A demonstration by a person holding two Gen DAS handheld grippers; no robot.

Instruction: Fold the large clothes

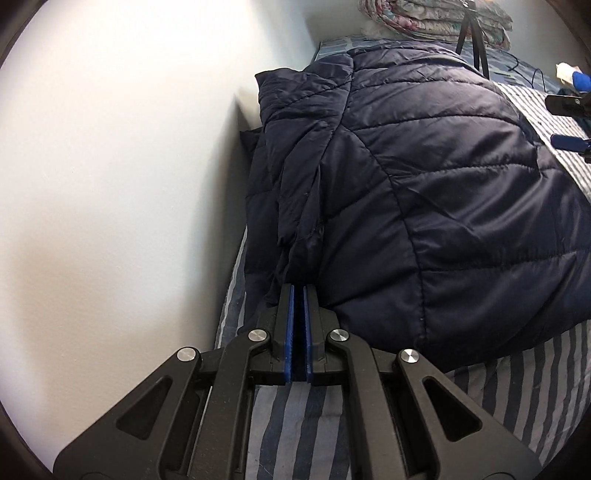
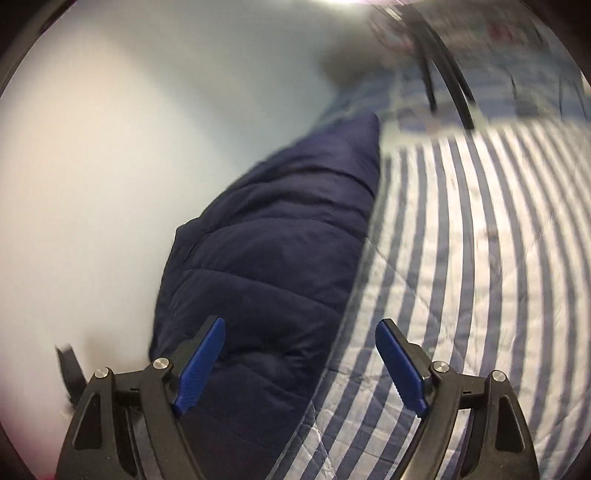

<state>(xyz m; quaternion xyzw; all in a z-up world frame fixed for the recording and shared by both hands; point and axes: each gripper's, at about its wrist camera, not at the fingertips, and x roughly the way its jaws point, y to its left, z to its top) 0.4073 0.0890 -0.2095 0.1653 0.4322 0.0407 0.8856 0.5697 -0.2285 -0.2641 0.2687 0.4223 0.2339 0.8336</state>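
While blur smears the right view, the left gripper (image 1: 298, 291) pinches the jacket (image 1: 424, 192); the right gripper (image 2: 300, 326) gapes empty.

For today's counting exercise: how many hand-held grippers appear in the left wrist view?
2: the left hand-held gripper at bottom centre against the navy jacket; the right hand-held gripper at the right edge, partly cut off.

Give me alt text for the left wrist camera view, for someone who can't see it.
The left gripper, shut, touches the near edge of a navy quilted jacket bunched on a blue-and-white striped bedspread beside a white wall. Folded bedding and a black tripod sit at the far end.
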